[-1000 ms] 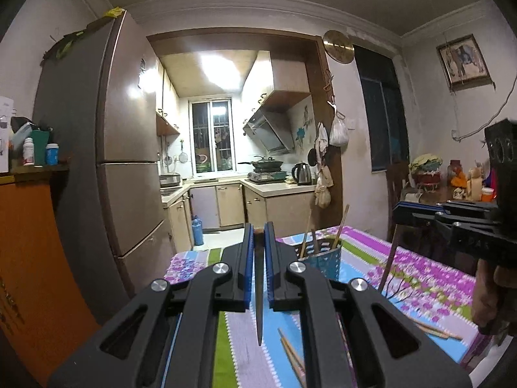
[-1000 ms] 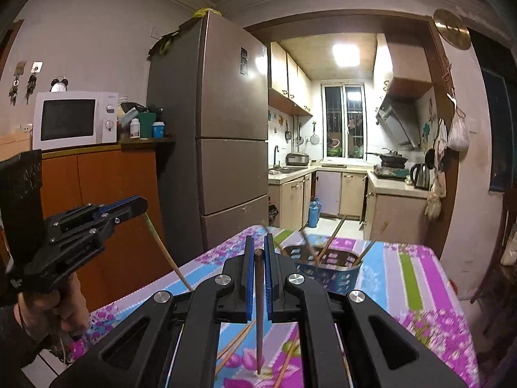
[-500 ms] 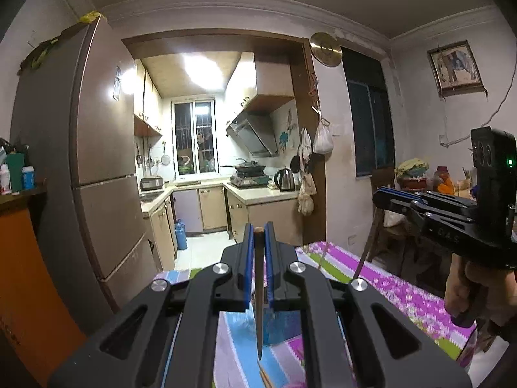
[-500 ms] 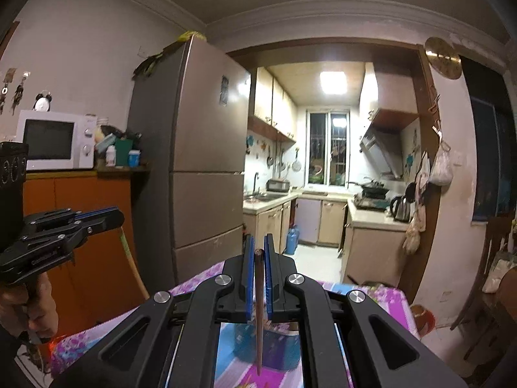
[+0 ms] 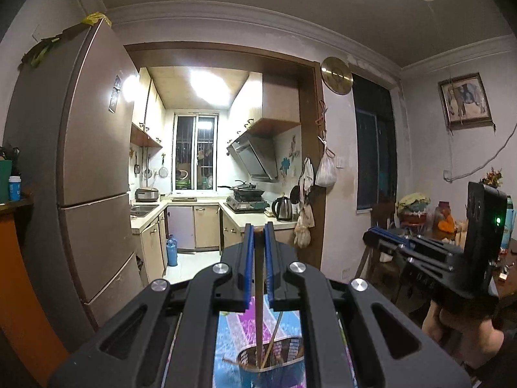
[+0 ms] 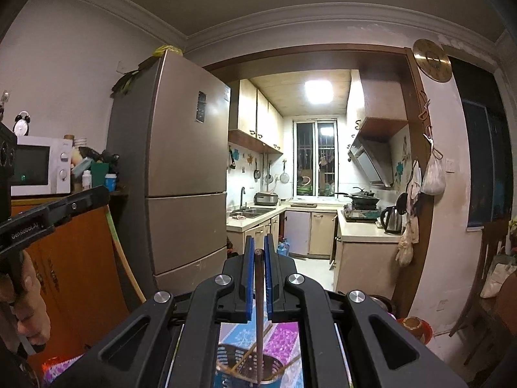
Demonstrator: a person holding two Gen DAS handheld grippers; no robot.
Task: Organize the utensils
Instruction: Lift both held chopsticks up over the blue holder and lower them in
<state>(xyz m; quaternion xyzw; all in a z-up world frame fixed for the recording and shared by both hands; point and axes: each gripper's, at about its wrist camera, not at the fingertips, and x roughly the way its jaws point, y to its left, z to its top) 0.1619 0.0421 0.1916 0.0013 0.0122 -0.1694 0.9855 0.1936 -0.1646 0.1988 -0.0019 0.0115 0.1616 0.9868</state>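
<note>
My left gripper point(image 5: 258, 230) is shut on a wooden chopstick point(image 5: 259, 297) that hangs straight down into the blue slotted utensil holder point(image 5: 274, 363) below it. My right gripper point(image 6: 257, 252) is shut on a darker chopstick point(image 6: 258, 317) whose lower end reaches into the same holder point(image 6: 248, 367). A few other chopsticks lean inside the holder. The right gripper also shows at the right of the left wrist view point(image 5: 374, 236), and the left gripper at the left of the right wrist view point(image 6: 97, 195), with its chopstick point(image 6: 124, 265) hanging below.
The holder stands on a table with a flowered purple and blue cloth point(image 5: 232, 323). A tall fridge point(image 6: 181, 177) and an orange cabinet point(image 6: 74, 274) with a microwave point(image 6: 35, 165) stand to the left. The kitchen lies ahead, chairs and a cluttered table point(image 5: 429, 223) to the right.
Both grippers have risen and moved forward over the holder, so the table has dropped out of view. The two chopsticks now point down into the holder.
</note>
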